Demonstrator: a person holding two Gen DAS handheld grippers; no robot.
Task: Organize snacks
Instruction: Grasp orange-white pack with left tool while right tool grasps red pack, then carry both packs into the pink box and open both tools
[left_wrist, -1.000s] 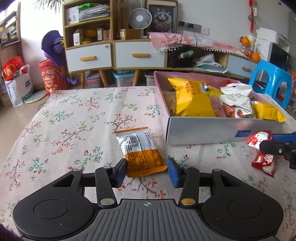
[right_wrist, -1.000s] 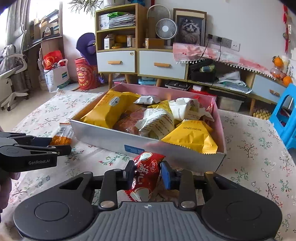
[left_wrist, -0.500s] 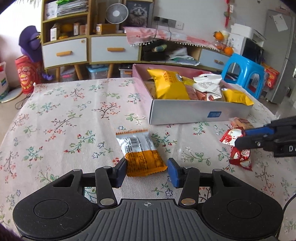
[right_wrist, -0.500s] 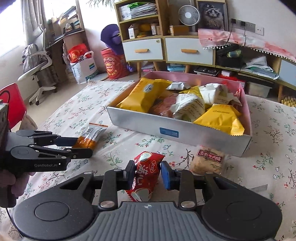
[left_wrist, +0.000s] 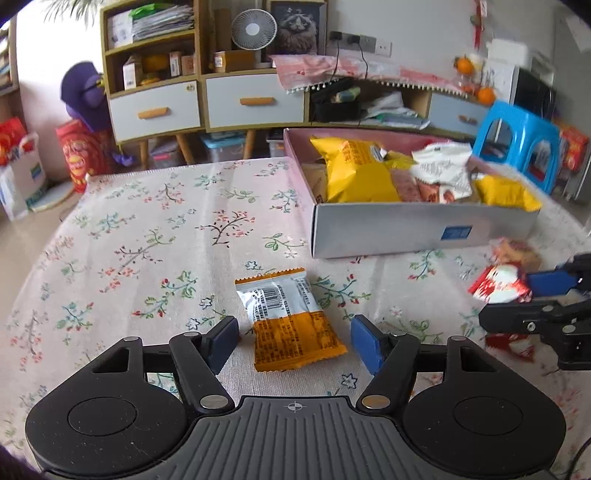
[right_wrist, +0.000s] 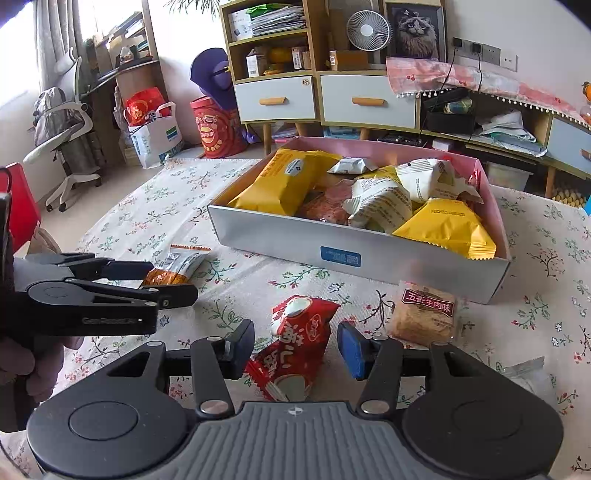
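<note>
Floral tablecloth (left_wrist: 155, 229) carries a snack box (right_wrist: 369, 254) at 12 o'clock. Left gripper (left_wrist: 293, 338) jaws are opening, clear of the orange packet (left_wrist: 291, 325) between them. Right gripper (right_wrist: 295, 347) jaws are opening around the red packet (right_wrist: 295, 343); a brown packet (right_wrist: 424, 314) lies at 2 o'clock.

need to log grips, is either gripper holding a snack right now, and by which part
Nothing is held. Both grippers' jaws are opening, pads clear: orange packet lies between the left's, red packet between the right's.

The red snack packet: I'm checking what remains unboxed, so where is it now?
In the right wrist view, the red snack packet lies on the tablecloth between the right gripper's opening jaws, untouched, left of the tan packet.
</note>
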